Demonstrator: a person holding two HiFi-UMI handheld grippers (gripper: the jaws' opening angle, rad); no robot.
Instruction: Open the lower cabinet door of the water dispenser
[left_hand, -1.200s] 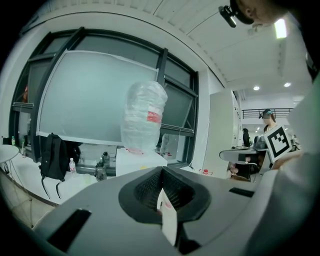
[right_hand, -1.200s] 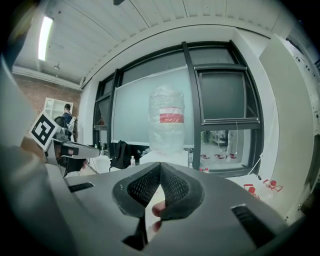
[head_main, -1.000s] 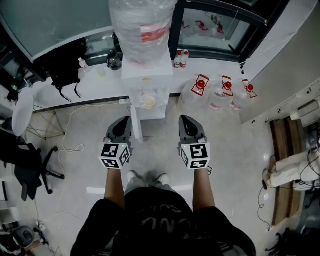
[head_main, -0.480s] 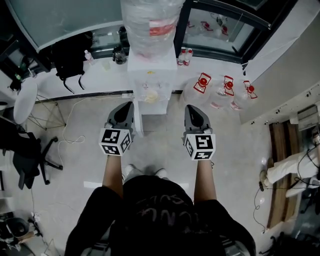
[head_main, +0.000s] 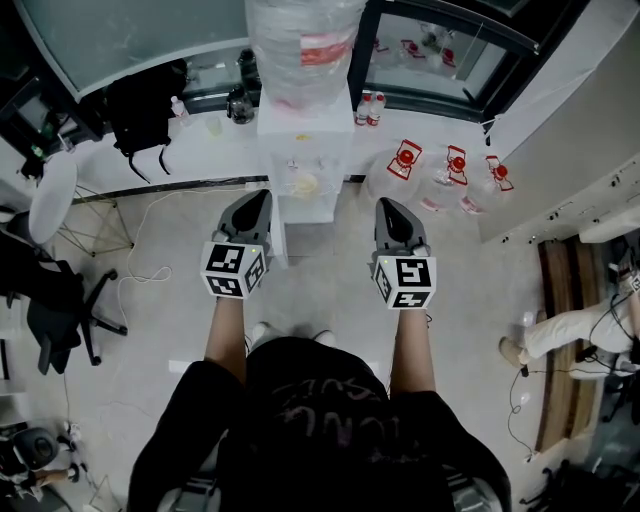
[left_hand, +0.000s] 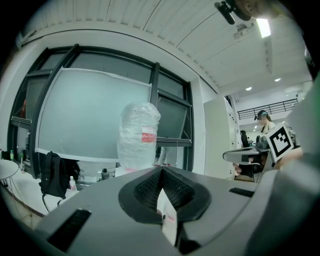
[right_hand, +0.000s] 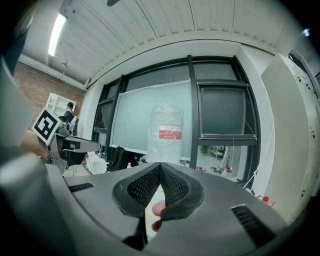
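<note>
Grey left hand-held gripper (head_main: 259, 198) and right hand-held gripper (head_main: 386, 205) clenched empty before water dispenser (head_main: 303, 128)

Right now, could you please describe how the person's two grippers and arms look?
Both the left gripper and the right gripper are grey, tapering wedges with dark, textured jaw pads. Each carries a white cube printed with black square markers. The person wears a black short-sleeved shirt; forearms are bare.

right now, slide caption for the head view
Person faces the water dispenser, left gripper and right gripper shut, empty, short of it.
</note>
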